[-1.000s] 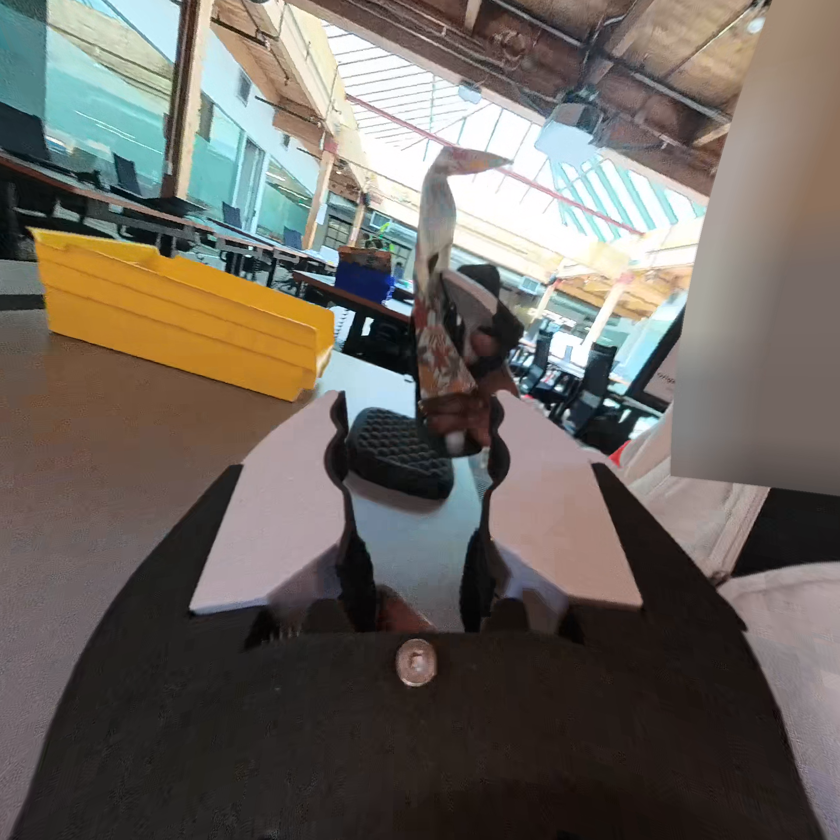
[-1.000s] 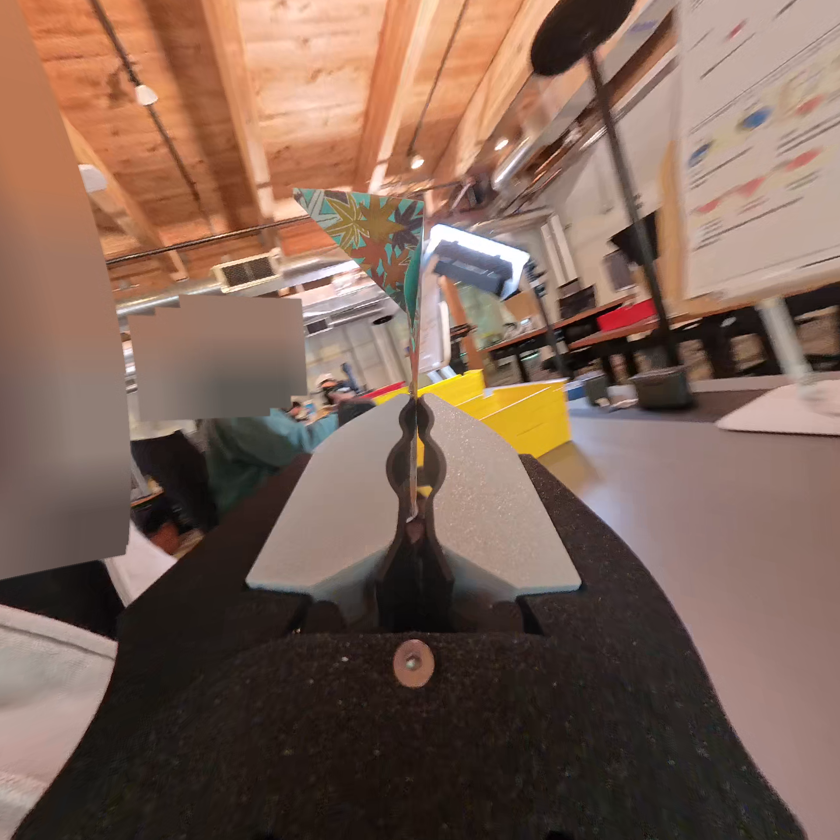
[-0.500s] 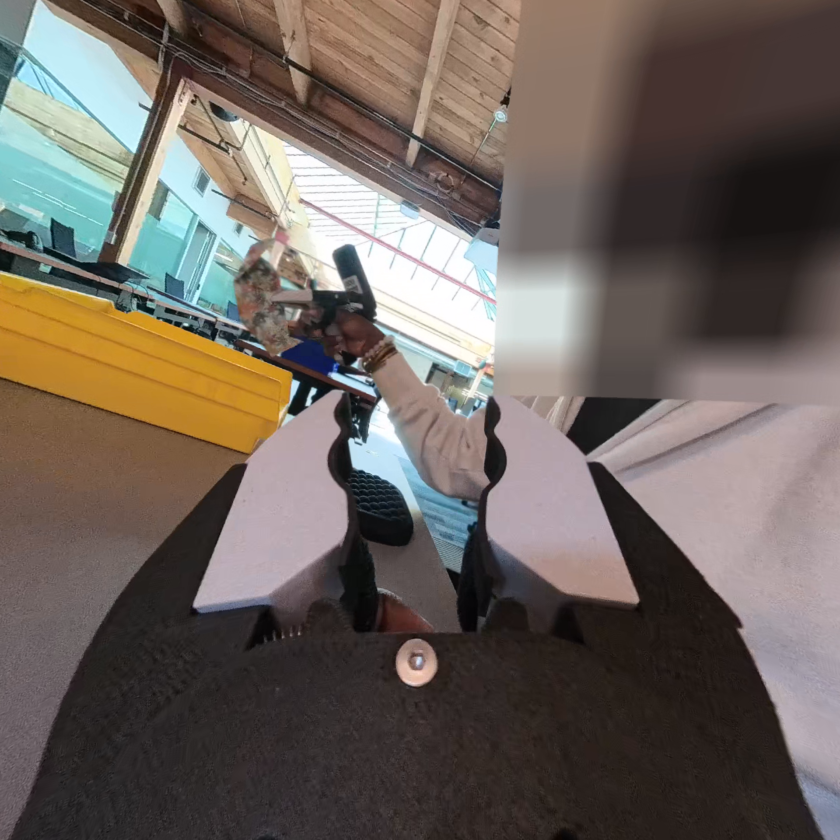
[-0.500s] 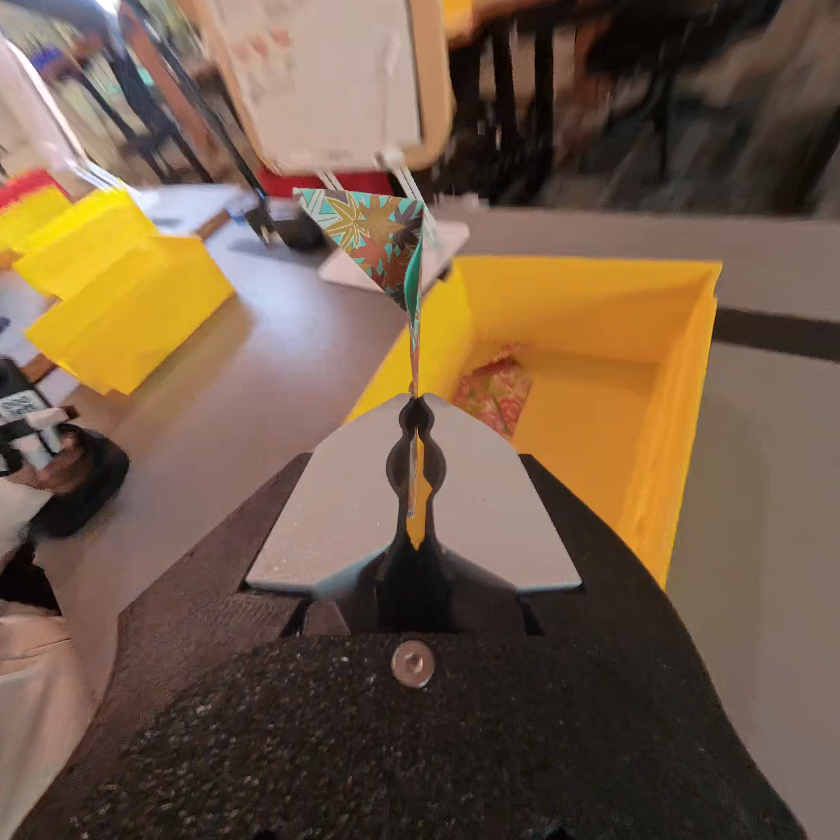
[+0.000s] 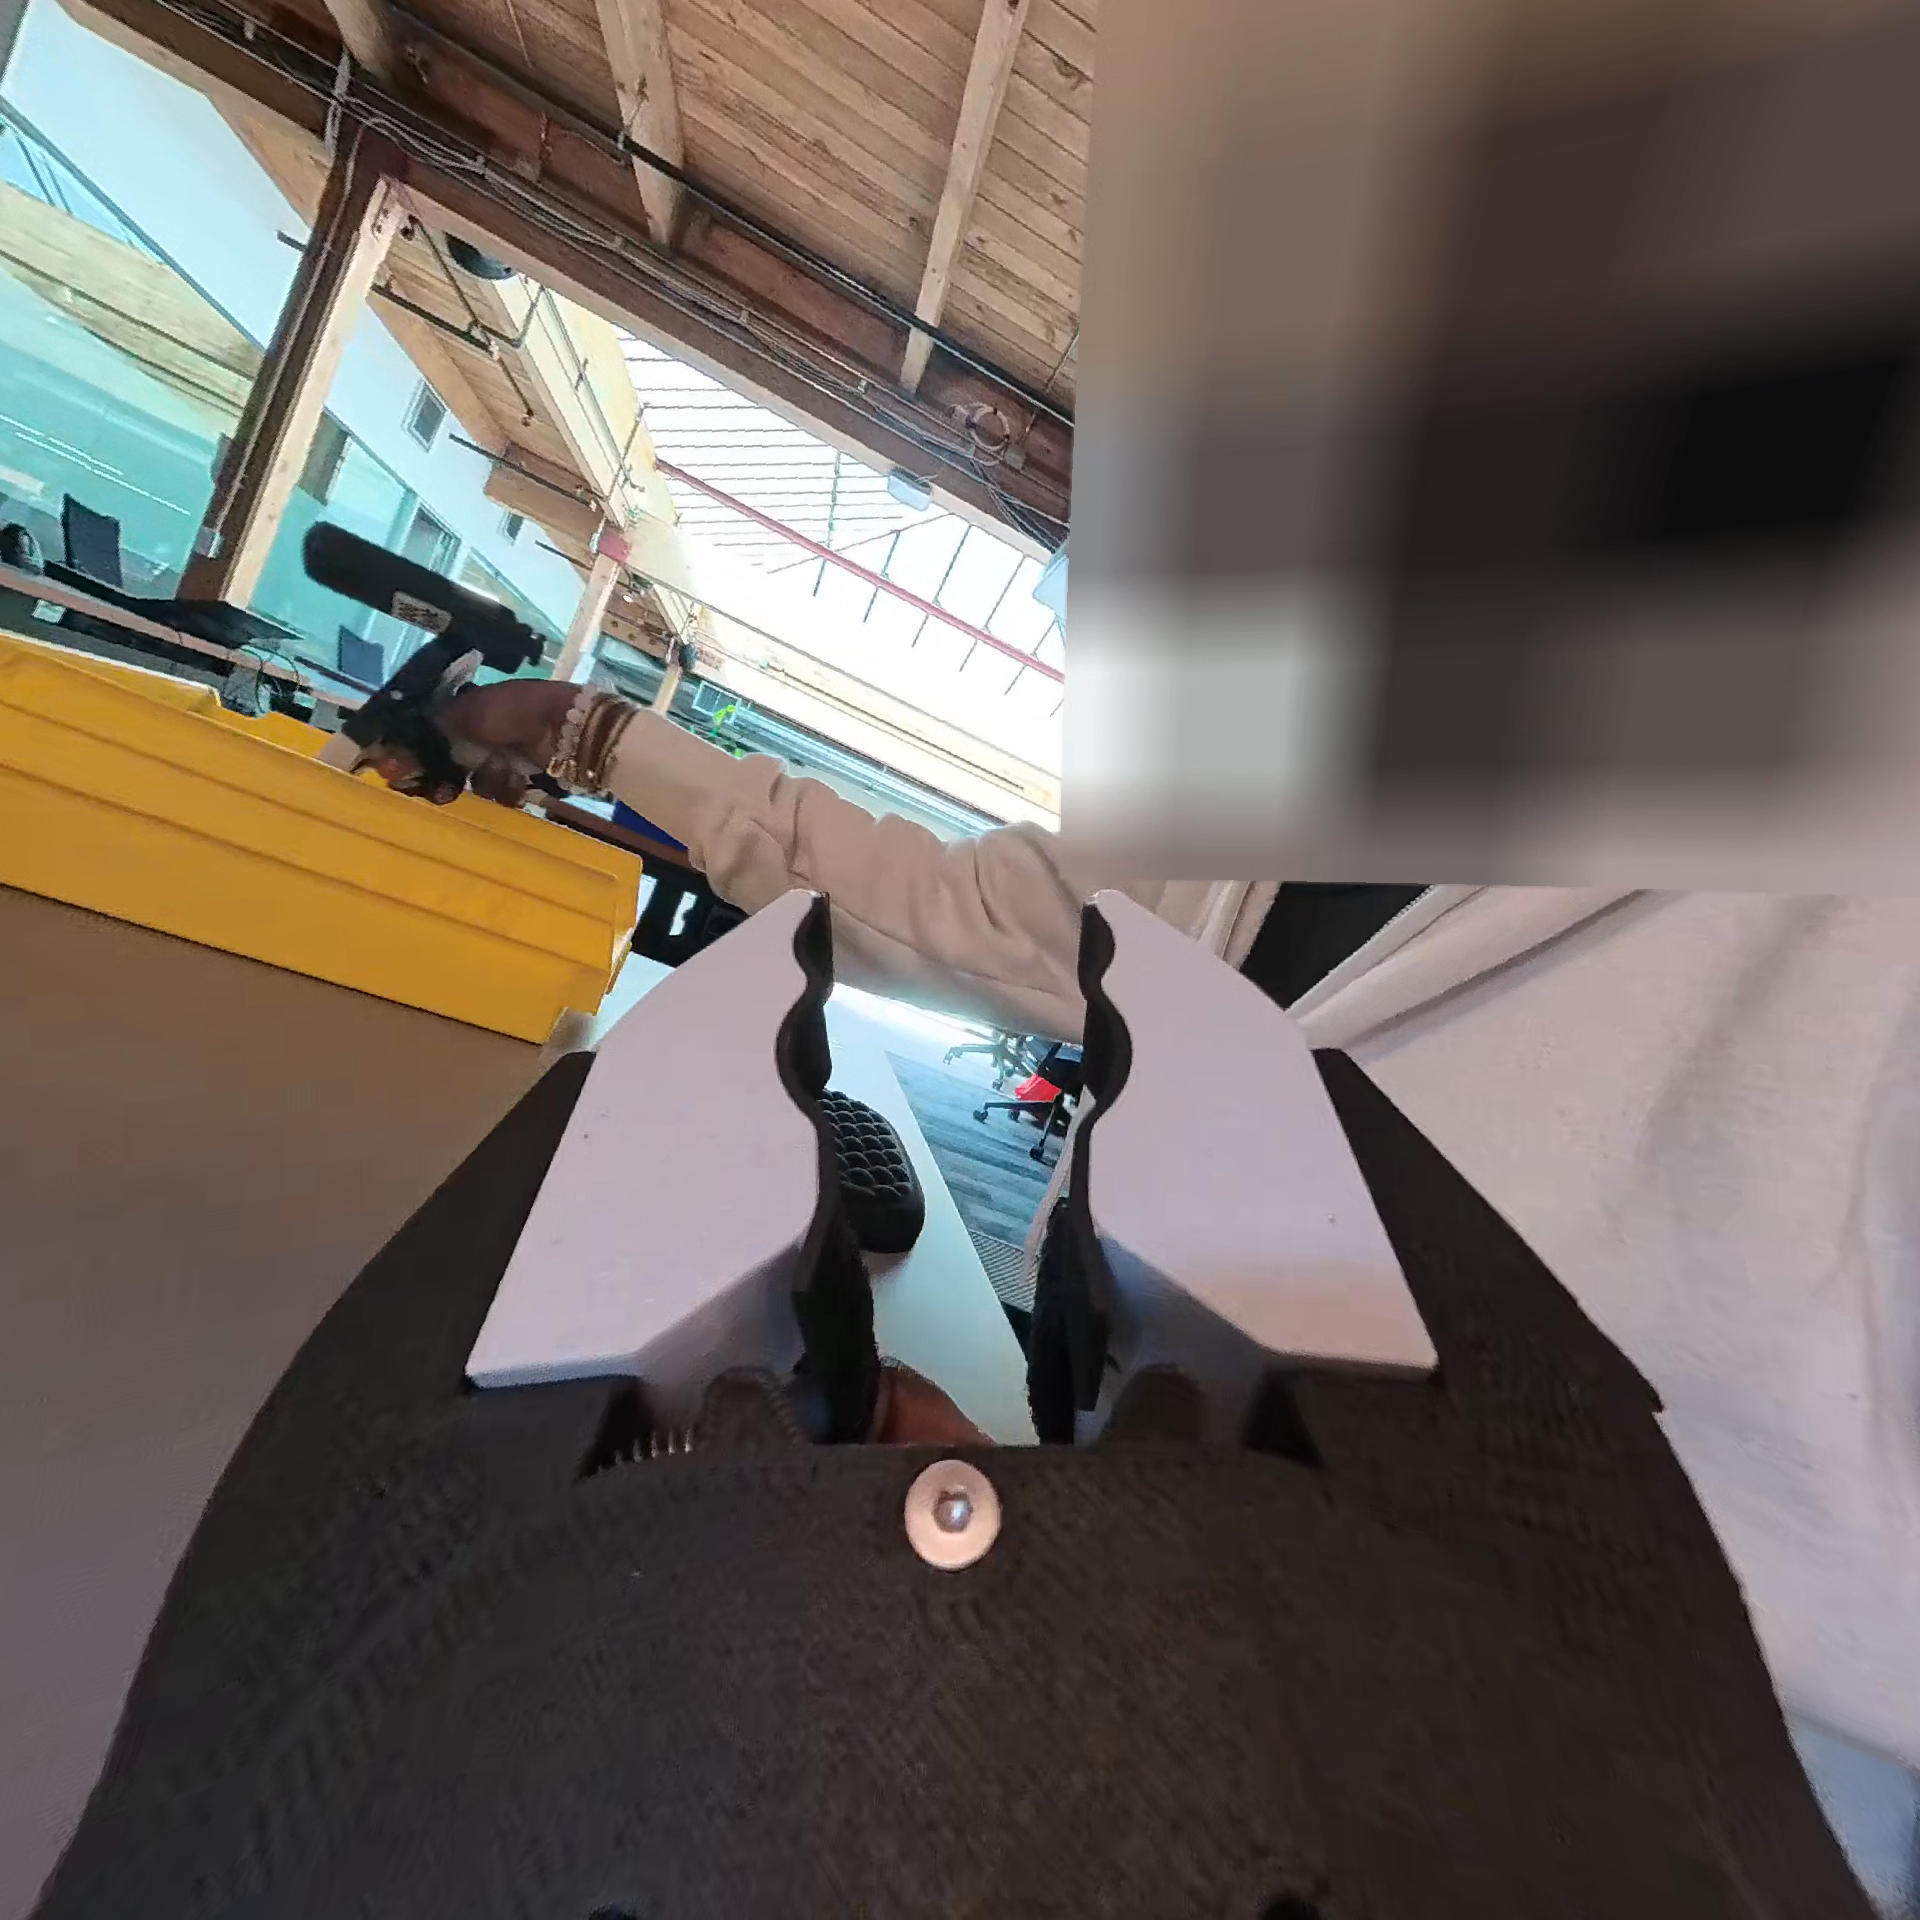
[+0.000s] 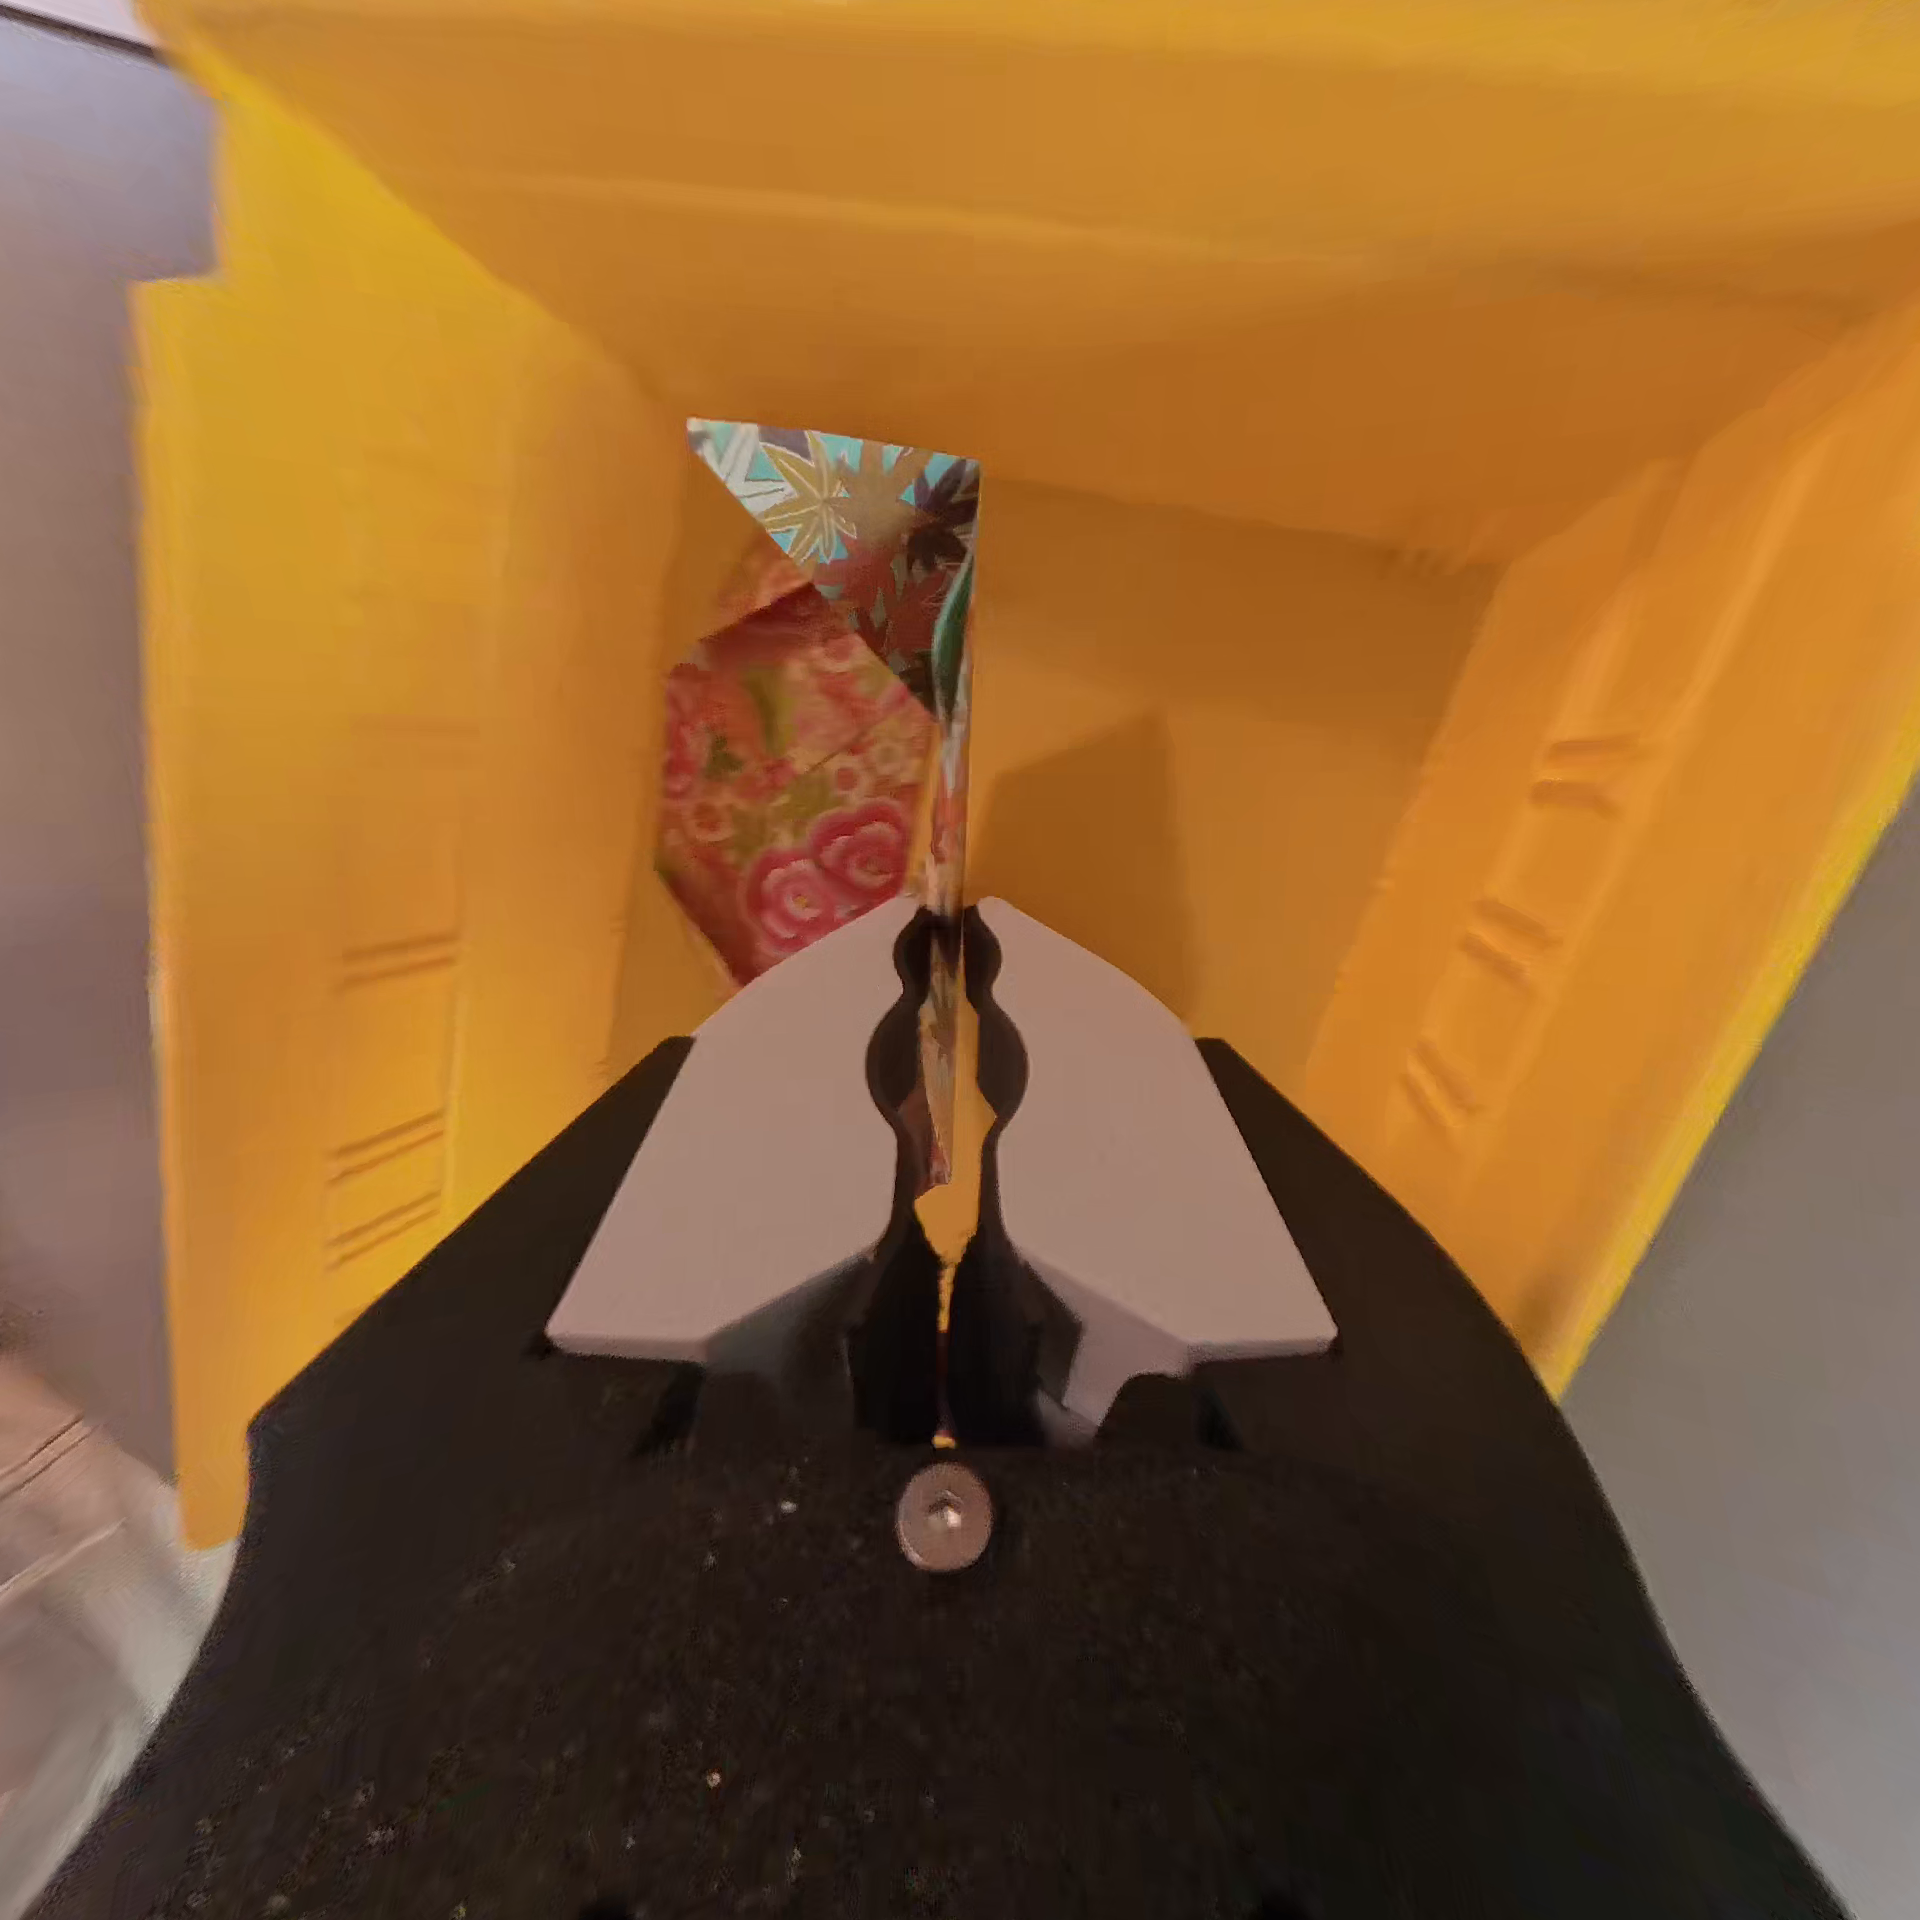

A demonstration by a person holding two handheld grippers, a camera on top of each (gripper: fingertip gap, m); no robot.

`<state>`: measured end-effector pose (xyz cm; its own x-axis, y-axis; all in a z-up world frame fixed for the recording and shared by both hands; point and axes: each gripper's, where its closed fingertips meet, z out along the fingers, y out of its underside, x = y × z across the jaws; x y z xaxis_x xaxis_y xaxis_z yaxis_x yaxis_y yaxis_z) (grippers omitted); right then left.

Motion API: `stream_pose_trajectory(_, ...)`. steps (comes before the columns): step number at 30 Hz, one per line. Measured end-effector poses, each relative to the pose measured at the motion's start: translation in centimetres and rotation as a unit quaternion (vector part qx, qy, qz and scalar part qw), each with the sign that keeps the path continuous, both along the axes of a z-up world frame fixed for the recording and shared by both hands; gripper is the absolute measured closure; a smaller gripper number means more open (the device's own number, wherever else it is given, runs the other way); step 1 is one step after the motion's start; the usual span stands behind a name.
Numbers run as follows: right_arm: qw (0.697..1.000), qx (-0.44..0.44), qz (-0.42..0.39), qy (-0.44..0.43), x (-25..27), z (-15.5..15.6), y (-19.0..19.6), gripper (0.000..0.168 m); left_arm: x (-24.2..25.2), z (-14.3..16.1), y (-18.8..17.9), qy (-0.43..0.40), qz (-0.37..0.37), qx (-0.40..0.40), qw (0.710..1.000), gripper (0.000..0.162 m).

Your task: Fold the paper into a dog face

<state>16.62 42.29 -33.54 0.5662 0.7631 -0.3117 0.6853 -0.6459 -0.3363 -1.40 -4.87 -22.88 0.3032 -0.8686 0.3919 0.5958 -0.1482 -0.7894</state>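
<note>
The left hand-held gripper (image 5: pixel 951 914) hangs above the worktop (image 5: pixel 208 1091) with its fingers apart, holding nothing; the right hand-held gripper (image 6: pixel 948 909) is clamped on the folded paper (image 6: pixel 883 540) inside the yellow bin (image 6: pixel 1247 260), beside a pink floral folded paper (image 6: pixel 790 810).

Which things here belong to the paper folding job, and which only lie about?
Job:
- folded teal paper in right gripper
- pink floral folded paper
- yellow bin
- left gripper, open, empty

Lying about:
- black honeycomb pad
- table
</note>
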Motion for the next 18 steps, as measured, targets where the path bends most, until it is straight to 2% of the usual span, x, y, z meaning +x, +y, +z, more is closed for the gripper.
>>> stream_pose_trajectory(5,0.989,0.112,-0.012,-0.099,1.9,0.4,2.7,0.138,0.3,-0.1,-0.1,0.009,-0.003,0.002,1.000,0.118)
stream_pose_trajectory(7,0.974,0.180,-0.004,-0.138,2.8,1.8,3.4,0.130,0.3,-0.1,-0.1,0.010,-0.005,0.001,1.000,0.117)
stream_pose_trajectory(9,0.961,0.246,-0.002,-0.125,2.6,4.3,3.1,0.130,0.4,-0.1,-0.1,0.013,-0.004,0.000,1.000,0.117)
stream_pose_trajectory(11,0.947,0.316,-0.009,-0.062,1.7,7.9,1.5,0.129,0.5,-0.2,0.0,0.018,0.001,0.000,1.000,0.117)
stream_pose_trajectory(13,0.925,0.377,-0.006,0.049,0.1,12.1,-2.1,0.122,0.6,-0.2,0.0,0.023,0.005,0.001,1.000,0.115)
stream_pose_trajectory(16,0.873,0.438,0.013,0.214,-1.2,17.2,-10.1,0.103,0.9,-0.3,-0.1,0.035,0.006,0.003,0.999,0.112)
stream_pose_trajectory(18,0.830,0.460,0.037,0.314,-1.8,19.0,-16.4,0.094,1.1,-0.3,-0.2,0.043,0.008,0.010,0.999,0.111)
